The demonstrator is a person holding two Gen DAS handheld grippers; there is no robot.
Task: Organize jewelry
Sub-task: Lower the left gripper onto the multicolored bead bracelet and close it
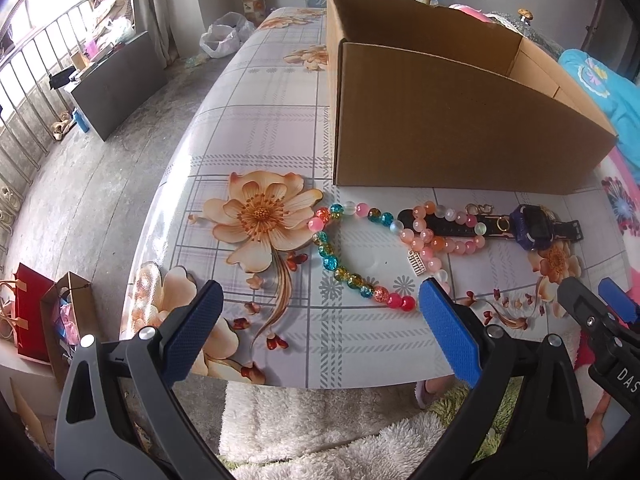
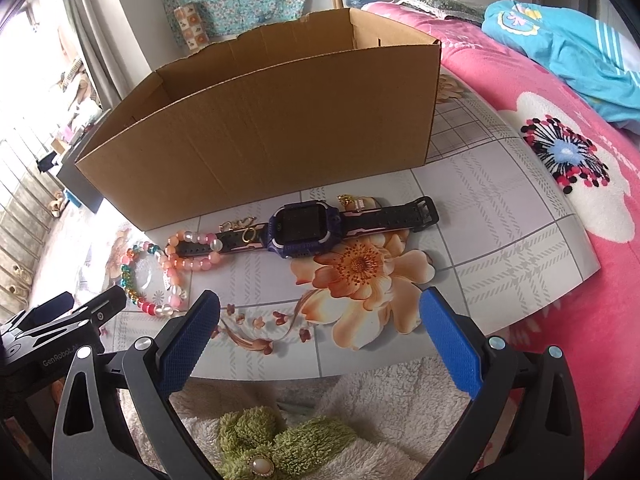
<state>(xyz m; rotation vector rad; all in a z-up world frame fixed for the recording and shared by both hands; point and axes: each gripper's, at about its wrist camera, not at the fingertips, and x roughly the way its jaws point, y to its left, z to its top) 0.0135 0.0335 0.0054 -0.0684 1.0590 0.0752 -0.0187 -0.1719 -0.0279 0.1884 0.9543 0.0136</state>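
Jewelry is lying in a loose row on the floral tablecloth (image 1: 256, 92), just in front of the near wall of an open cardboard box (image 1: 452, 136). You are holding both grippers low at the table's near edge, jaws spread wide, nothing between the pads.

Left gripper (image 1: 320, 320): it is facing the multicoloured glass-bead bracelet (image 1: 344, 268), whose near end is sitting just beyond the right pad. A second bracelet of pink and peach beads (image 1: 444, 240) is draped over one strap of the purple smartwatch (image 2: 306, 228); a small gold abacus-like charm (image 1: 415, 261) is hanging from it.

Right gripper (image 2: 320, 318): it is pointing at the watch, which is lying flat with its straps stretched out parallel to the box wall. Small gold pieces (image 2: 236, 224) are resting beside and on the strap; too small to identify. Another gold item (image 2: 352, 201) is lying behind the watch.

Judgement: items are staged close to the box so each one needs only a short lift over the wall; nothing is visibly inside yet, though the floor is hidden. The overlapping beads and strap may drag together.

Readable writing: "GenRobot.AI" on the left gripper body as seen from the right wrist; "DAS" (cut off) on the right gripper in the left view.
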